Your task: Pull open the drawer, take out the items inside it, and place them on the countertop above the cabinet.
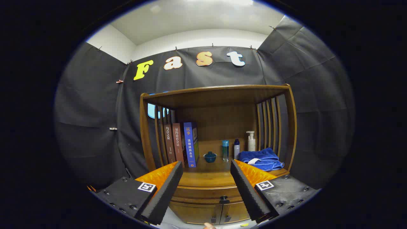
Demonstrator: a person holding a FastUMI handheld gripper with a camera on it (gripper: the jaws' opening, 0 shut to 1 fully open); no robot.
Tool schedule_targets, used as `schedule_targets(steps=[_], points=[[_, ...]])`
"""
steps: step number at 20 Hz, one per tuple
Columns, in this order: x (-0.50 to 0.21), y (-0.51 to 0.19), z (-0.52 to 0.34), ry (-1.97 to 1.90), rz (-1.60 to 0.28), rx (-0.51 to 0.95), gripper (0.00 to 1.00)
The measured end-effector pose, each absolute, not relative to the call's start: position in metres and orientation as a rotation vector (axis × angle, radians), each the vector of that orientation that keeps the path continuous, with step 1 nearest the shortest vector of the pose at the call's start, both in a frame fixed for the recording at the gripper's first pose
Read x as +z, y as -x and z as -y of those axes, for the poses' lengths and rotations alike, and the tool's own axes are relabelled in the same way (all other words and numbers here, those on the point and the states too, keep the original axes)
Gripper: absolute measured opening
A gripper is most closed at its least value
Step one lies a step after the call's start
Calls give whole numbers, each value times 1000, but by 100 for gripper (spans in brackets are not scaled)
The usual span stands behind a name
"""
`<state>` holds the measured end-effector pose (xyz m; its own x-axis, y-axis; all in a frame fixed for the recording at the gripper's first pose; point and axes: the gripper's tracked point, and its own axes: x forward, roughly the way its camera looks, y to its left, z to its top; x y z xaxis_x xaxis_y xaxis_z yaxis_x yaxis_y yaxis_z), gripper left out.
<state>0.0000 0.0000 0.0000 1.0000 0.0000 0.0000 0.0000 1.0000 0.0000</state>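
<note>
A wooden cabinet stands ahead of me with its countertop (pixel 208 178) between my fingers. Below the top, the drawer front (pixel 203 192) is closed, with a small dark knob (pixel 224 200) at its middle. My gripper (pixel 206 170) is open, with nothing between its fingers, and hangs a short way in front of the cabinet, above the knob's level. Two lower doors (pixel 211 212) with dark handles sit under the drawer. What lies inside the drawer is hidden.
On the countertop, under a slatted shelf frame (pixel 219 90), stand three books (pixel 181 144), a small teal bowl (pixel 210 156), a teal bottle (pixel 225 149), a white-and-blue bottle (pixel 236 149), a pump bottle (pixel 251 141) and a folded blue towel (pixel 262 159).
</note>
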Motion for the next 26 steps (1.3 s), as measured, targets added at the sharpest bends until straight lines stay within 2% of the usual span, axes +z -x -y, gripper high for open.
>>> schedule_targets(steps=[26], points=[[10, 6, 6, 48, 36, -42, 99]])
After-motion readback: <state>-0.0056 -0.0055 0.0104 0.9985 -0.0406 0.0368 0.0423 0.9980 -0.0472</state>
